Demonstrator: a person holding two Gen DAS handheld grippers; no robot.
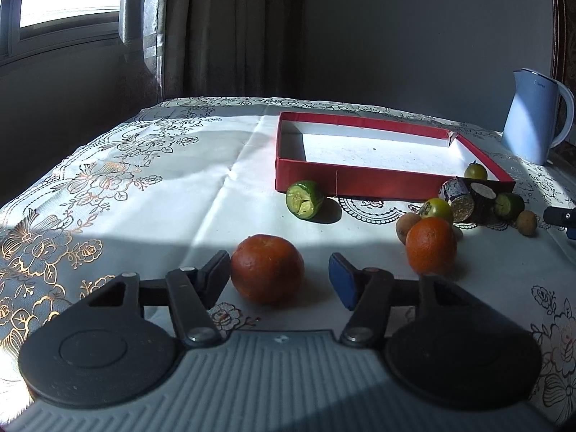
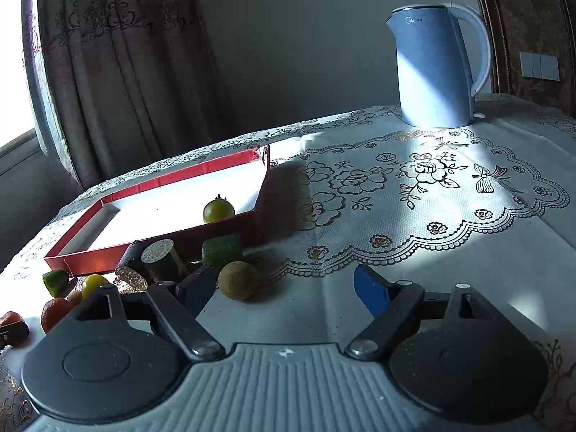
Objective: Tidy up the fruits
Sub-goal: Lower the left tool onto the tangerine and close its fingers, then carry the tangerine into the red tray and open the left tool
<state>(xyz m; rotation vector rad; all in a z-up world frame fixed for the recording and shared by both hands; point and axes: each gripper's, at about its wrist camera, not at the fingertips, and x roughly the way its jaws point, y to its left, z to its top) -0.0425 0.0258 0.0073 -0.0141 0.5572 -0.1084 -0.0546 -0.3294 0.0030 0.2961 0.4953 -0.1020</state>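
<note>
Jaws on both our grippers are parted, nothing gripped: left gripper brackets an orange, its left pad at the peel and its right pad clear; right gripper sits by a brown fruit. Tablecloth carries a red tray with one green tomato inside, plus a kettle. Second orange and cut lime lie loose outside the tray.
</note>
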